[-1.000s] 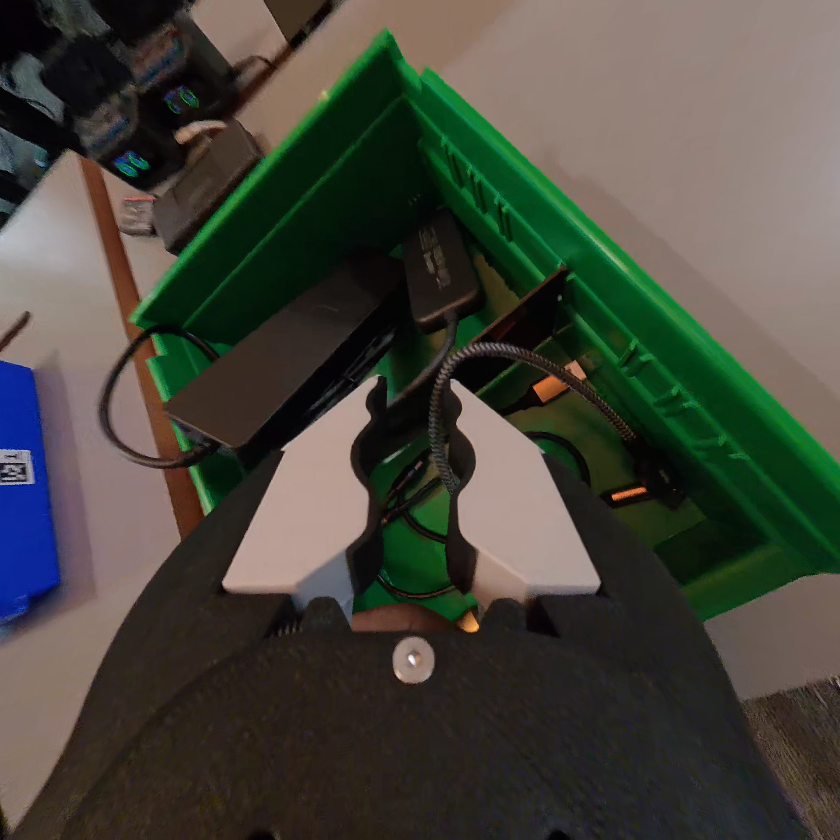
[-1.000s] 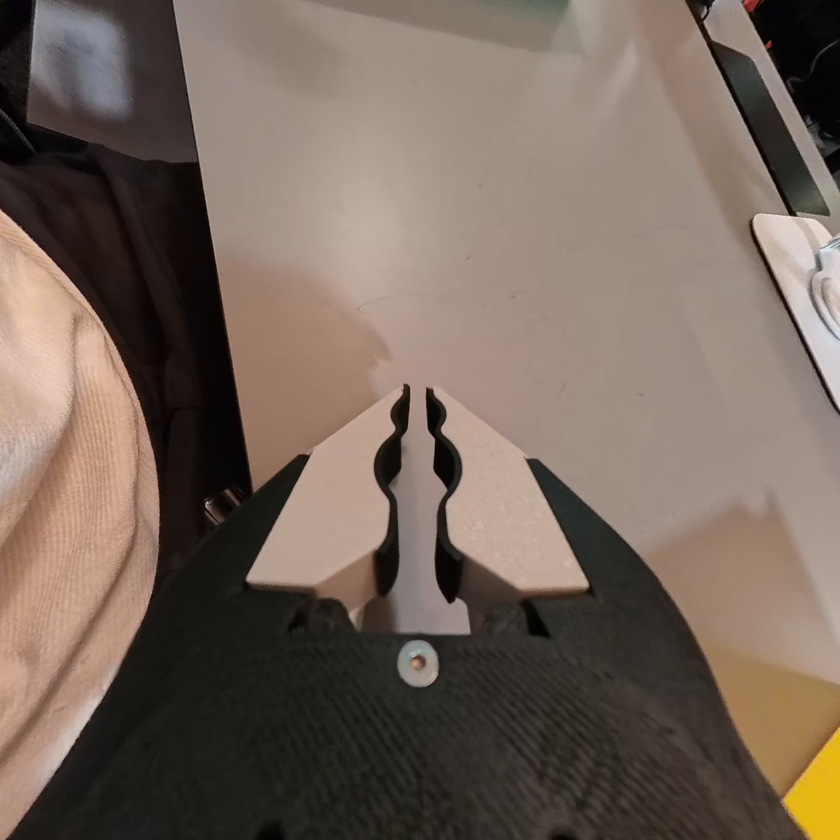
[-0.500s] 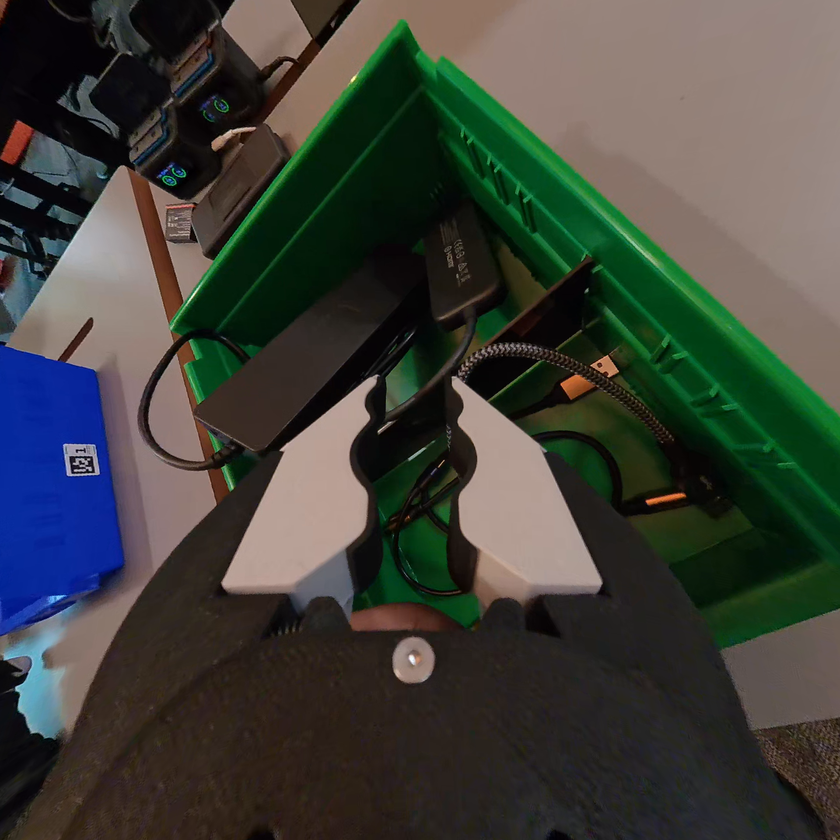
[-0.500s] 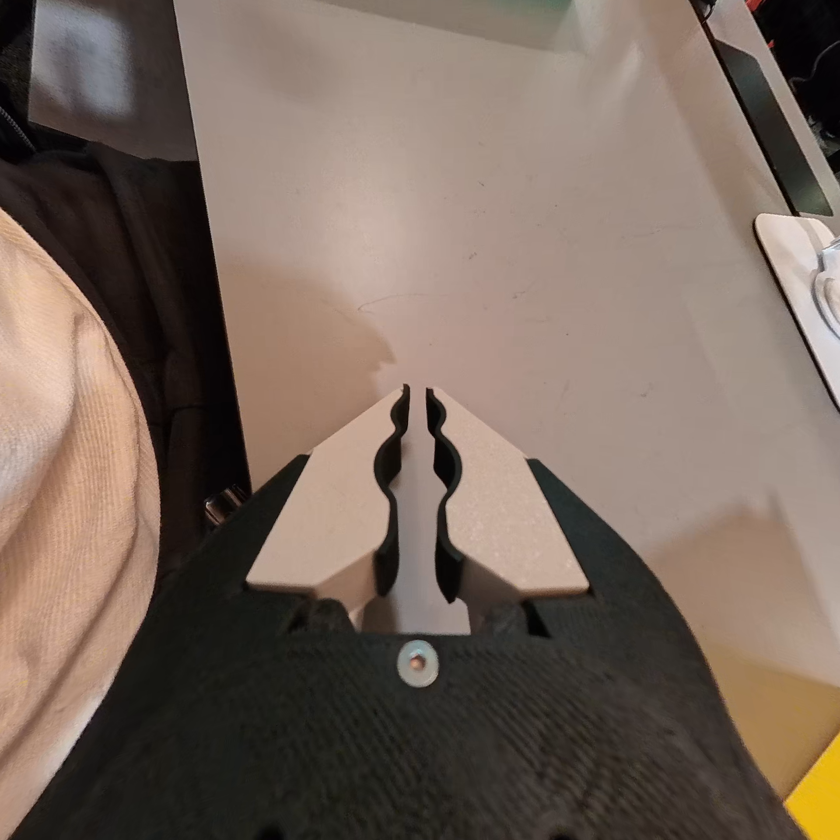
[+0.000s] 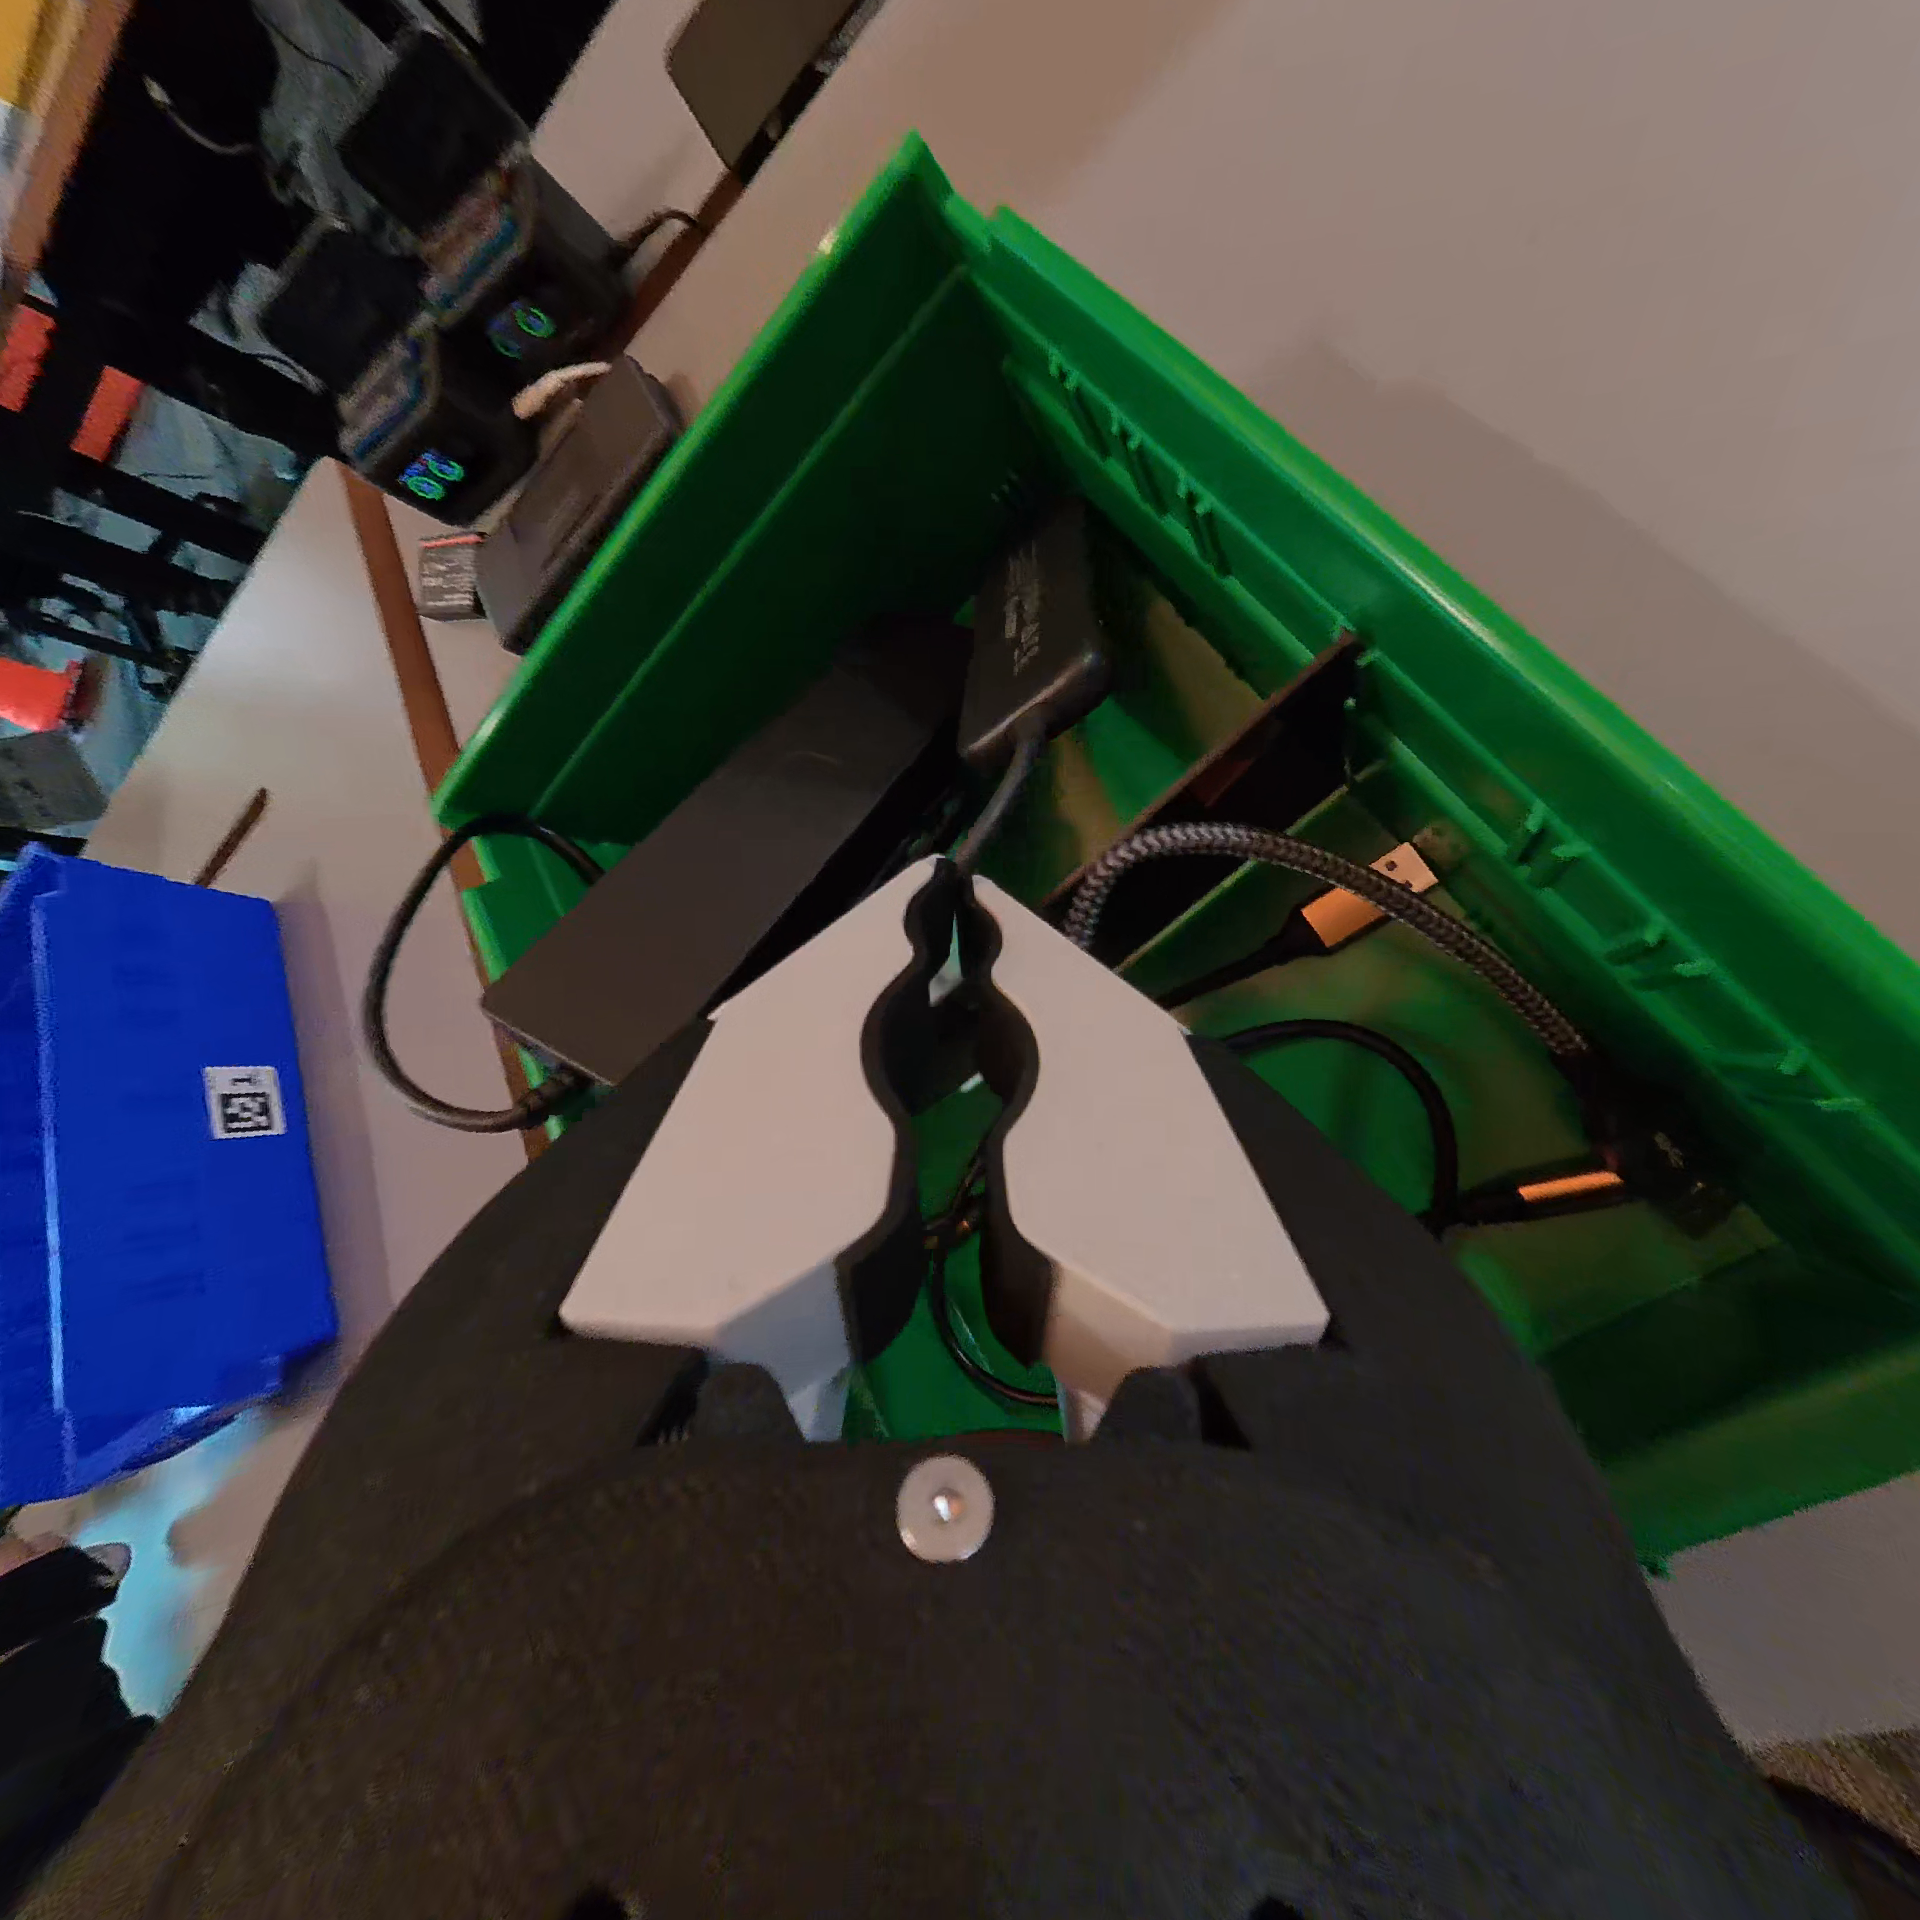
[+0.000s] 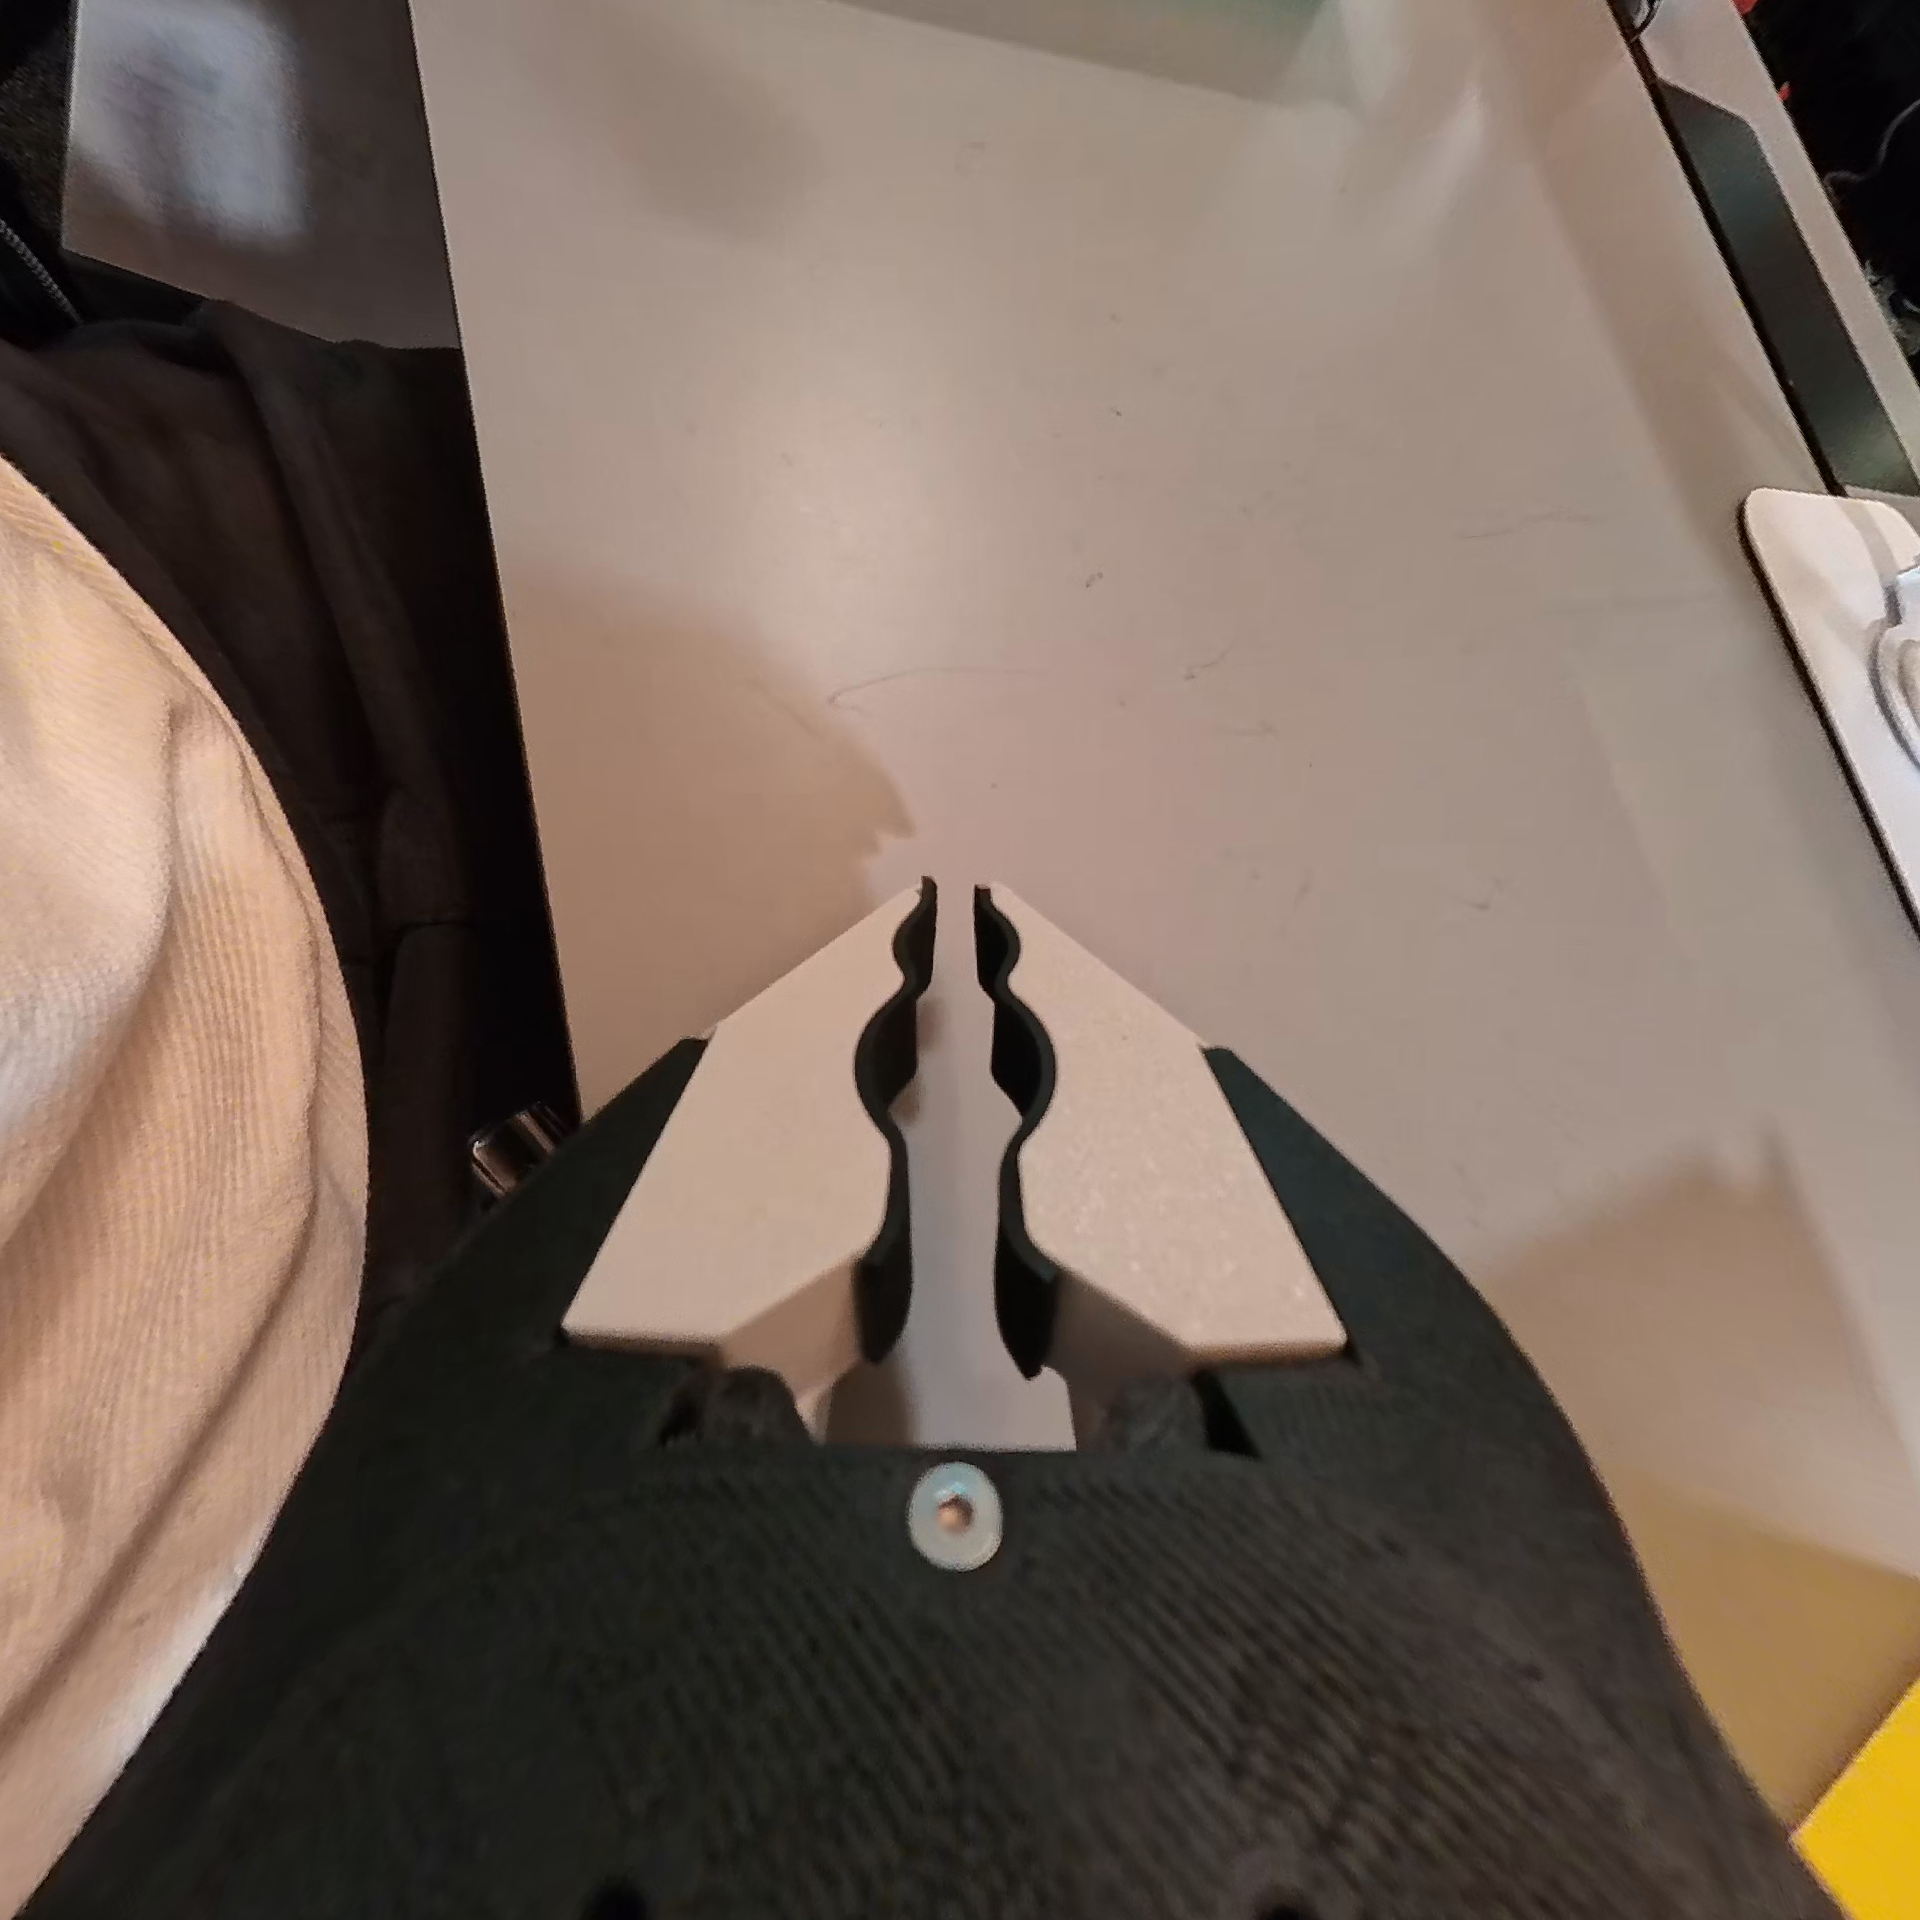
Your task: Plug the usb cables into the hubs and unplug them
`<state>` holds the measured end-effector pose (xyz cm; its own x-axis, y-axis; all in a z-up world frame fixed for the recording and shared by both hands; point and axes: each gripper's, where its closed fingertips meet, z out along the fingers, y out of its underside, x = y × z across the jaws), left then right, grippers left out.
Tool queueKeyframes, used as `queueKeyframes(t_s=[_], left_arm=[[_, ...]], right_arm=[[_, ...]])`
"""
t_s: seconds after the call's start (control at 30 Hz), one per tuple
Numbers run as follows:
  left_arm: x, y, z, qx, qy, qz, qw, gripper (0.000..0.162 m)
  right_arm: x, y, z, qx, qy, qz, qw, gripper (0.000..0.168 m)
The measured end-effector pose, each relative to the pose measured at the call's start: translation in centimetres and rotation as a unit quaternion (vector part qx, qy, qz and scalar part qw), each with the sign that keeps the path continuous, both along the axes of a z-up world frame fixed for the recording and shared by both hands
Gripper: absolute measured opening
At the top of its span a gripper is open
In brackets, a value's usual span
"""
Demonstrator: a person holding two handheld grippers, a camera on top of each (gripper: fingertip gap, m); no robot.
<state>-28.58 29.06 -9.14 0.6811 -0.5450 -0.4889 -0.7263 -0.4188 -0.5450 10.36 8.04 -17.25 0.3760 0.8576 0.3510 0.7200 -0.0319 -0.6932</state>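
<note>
In the left wrist view a green bin (image 5: 1558, 665) holds a long black hub (image 5: 748, 862) and a small black hub (image 5: 1039, 634). My left gripper (image 5: 951, 894) is over the bin, shut on the small hub's thin black cable (image 5: 1003, 790). A braided cable (image 5: 1247, 842) arcs to the right over a black divider (image 5: 1268, 727). Copper-coloured USB plugs (image 5: 1340, 920) lie loose in the bin. My right gripper (image 6: 954, 894) hovers over the bare table (image 6: 1143, 416), almost shut with a thin slit between the tips, holding nothing.
A blue box (image 5: 135, 1143) sits left of the bin. Black chargers with lit displays (image 5: 447, 416) stand behind it. In the right wrist view a person's light and dark clothing (image 6: 125, 935) fills the left. A white pad (image 6: 1829, 582) lies at the right edge.
My left gripper's fingers have closed onto the small hub's thin cable, and the view has pulled back and shifted a little. The right gripper has not moved.
</note>
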Motion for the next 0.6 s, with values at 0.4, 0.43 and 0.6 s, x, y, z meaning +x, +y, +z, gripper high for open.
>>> queueKeyframes(t_s=[0.4,0.43,0.6], left_arm=[[-1.8,3.1,1.6,0.111,0.049,0.059,0.991,0.000],[-1.8,3.2,1.6,0.117,0.056,0.062,0.990,0.001],[-0.7,3.6,0.2,0.091,0.023,0.063,0.994,0.032]], right_arm=[[0.0,0.0,-0.1,-0.001,-0.001,0.001,1.000,0.006],[0.0,0.0,-0.1,-0.001,-0.001,0.001,1.000,0.006],[0.0,0.0,-0.1,-0.002,-0.002,0.002,1.000,0.006]])
